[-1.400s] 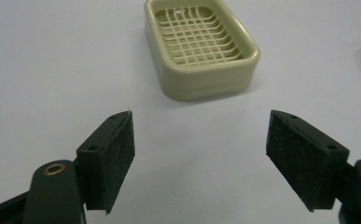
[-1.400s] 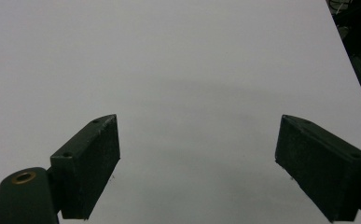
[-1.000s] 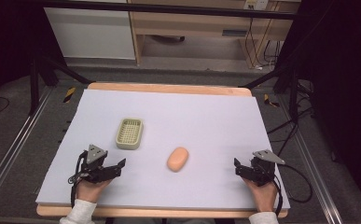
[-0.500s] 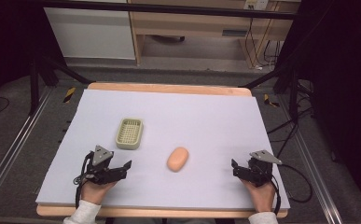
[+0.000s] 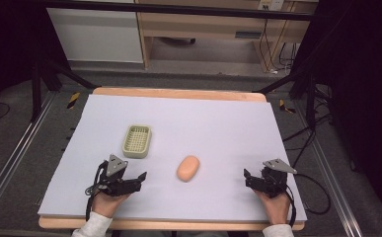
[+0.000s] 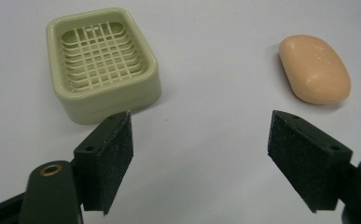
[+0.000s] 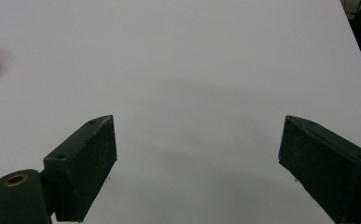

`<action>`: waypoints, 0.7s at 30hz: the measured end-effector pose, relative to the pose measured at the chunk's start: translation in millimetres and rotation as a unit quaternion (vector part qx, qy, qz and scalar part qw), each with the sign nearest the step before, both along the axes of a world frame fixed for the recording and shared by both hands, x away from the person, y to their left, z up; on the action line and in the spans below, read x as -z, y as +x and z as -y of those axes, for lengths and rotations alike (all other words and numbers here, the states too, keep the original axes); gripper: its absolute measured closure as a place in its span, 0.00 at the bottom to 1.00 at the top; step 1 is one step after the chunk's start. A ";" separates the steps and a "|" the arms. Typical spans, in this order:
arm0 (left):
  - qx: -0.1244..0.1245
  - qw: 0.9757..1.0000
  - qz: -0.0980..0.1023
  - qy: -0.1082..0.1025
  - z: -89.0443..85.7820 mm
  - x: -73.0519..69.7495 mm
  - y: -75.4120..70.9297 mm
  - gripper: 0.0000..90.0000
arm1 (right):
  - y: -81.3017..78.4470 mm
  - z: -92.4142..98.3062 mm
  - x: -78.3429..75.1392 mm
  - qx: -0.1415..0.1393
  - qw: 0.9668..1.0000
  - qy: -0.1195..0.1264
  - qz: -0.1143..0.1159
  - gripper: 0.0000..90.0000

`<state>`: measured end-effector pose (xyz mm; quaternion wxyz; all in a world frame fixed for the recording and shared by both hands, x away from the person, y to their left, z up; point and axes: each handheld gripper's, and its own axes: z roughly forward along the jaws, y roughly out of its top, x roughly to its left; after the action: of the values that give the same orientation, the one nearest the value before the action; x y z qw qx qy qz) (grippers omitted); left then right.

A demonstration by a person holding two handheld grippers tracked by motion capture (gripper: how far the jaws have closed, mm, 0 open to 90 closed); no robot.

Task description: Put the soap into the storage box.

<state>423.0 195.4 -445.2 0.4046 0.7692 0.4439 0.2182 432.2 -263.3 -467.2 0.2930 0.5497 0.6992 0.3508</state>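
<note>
A pale green soap dish [image 5: 136,140] with a grid floor sits on the white sheet left of centre, with nothing in it. A peach soap bar [image 5: 188,168] lies to its right and nearer to me. My left gripper [image 5: 140,179] rests low near the front edge, pointing right toward the soap. Its jaws have just been opening and nothing is between them. In the left gripper view [image 6: 201,140] the dish [image 6: 101,63] is ahead left and the soap [image 6: 314,69] ahead right. My right gripper [image 5: 248,179] stands open at the front right, pointing left, over bare sheet [image 7: 197,154].
The white sheet [image 5: 218,123] covers a wooden table whose edge [image 5: 178,94] shows at the back. Cables trail off the table's right side [image 5: 312,182]. A cabinet and a shelf stand on the floor beyond the table.
My left gripper has slid to the right, closer to the soap bar. The right gripper, the dish and the soap have stayed where they were.
</note>
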 end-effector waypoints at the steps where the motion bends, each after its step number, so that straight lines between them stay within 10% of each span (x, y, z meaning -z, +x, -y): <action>1: 0.002 1.000 -0.001 0.001 1.1 -0.2 0.2 0.24 | 0.0 0.0 0.0 0.000 1.000 0.000 0.000 0.13; 21: 0.028 1.000 0.000 0.002 20.9 -7.2 -0.8 0.22 | 0.1 -1.2 -0.2 -0.003 1.000 0.000 0.002 0.12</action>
<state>422.2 174.5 -438.0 0.4090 0.7820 0.4219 0.2079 432.3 -262.1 -467.0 0.2935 0.5470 0.7004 0.3523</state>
